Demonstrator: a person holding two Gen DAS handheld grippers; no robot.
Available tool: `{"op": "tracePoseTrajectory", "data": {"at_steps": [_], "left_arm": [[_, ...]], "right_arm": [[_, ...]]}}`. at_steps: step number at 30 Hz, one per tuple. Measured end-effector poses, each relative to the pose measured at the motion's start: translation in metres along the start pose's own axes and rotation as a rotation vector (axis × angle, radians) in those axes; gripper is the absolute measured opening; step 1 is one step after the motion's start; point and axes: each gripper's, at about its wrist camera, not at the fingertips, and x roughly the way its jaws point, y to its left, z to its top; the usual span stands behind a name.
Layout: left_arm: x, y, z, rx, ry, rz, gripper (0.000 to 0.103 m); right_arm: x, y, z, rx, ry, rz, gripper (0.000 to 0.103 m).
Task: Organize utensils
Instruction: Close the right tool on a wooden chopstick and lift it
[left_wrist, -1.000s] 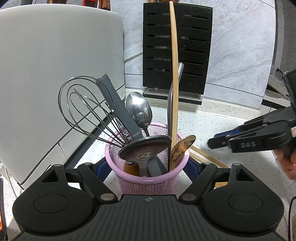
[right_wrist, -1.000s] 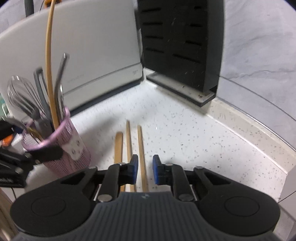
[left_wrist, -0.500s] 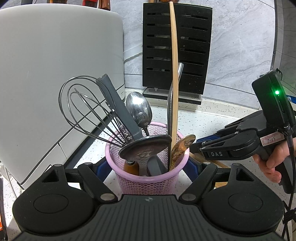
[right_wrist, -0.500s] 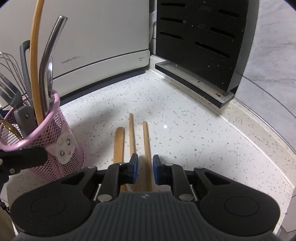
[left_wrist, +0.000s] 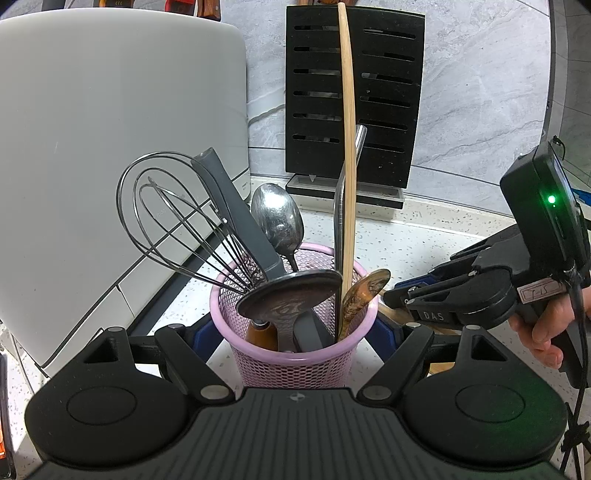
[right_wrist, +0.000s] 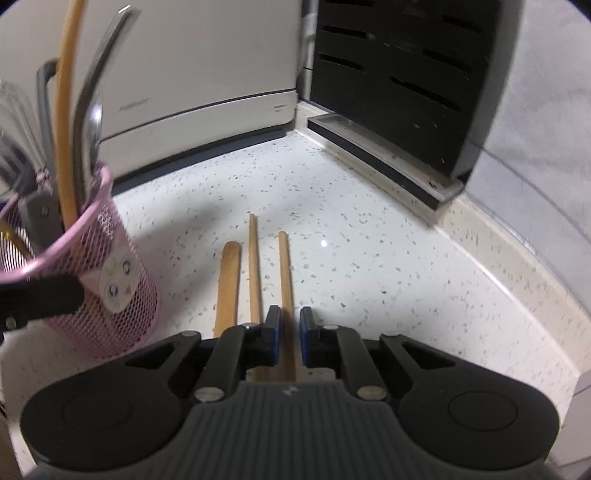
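A pink mesh utensil holder (left_wrist: 295, 354) stands between my left gripper's fingers, which are shut on its sides. It holds a whisk (left_wrist: 173, 229), a metal spoon (left_wrist: 277, 218), a dark ladle (left_wrist: 291, 295), a long wooden stick (left_wrist: 349, 147) and more. In the right wrist view the holder (right_wrist: 92, 280) is at the left. Three wooden utensils lie on the counter: a flat one (right_wrist: 227, 284), a stick (right_wrist: 254, 266) and a stick (right_wrist: 286, 280). My right gripper (right_wrist: 288, 332) is low over them, its jaws a narrow gap apart around the rightmost stick, not touching it.
A white appliance (left_wrist: 110, 147) stands at the left and a black knife block (left_wrist: 384, 96) at the back against the marble wall. The speckled counter (right_wrist: 369, 258) ends at a raised edge on the right. The right gripper body (left_wrist: 480, 295) shows beside the holder.
My right gripper has moved forward and down over the wooden utensils, closer to the holder. My left gripper and the holder have stayed still.
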Motion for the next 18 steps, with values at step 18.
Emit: {"op": "tracePoseTrajectory", "data": {"at_steps": [18], "left_arm": [[0.000, 0.000, 0.000, -0.001, 0.000, 0.000, 0.093]], "right_arm": [[-0.084, -0.014, 0.008, 0.179, -0.240, 0.092, 0.001]]}}
